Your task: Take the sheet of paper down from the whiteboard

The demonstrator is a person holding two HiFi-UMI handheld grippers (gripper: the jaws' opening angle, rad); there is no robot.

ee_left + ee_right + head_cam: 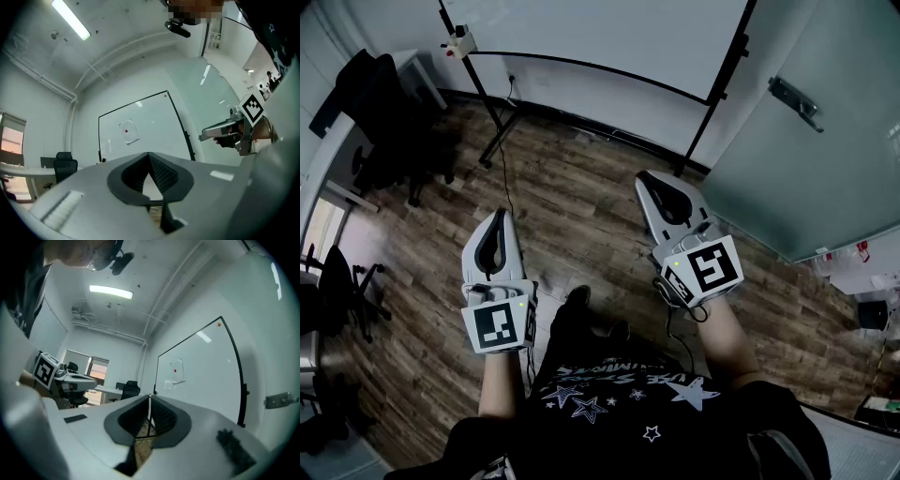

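Note:
A white sheet of paper (130, 131) hangs on the whiteboard (150, 126), pinned by a small red magnet. The right gripper view shows the same paper (177, 371) on the whiteboard (201, 376), far ahead. Only the whiteboard's lower part (609, 37) is in the head view; the sheet is out of frame there. My left gripper (497, 216) and right gripper (650, 178) are held side by side over the wooden floor, well short of the board. Both point toward it. Both are shut, jaw tips together, with nothing between them.
The whiteboard stands on black legs (492, 141) with a cable trailing over the floor. Black office chairs (380, 112) and a white desk (337, 159) are at the left. A frosted glass door with a handle (797, 103) is at the right.

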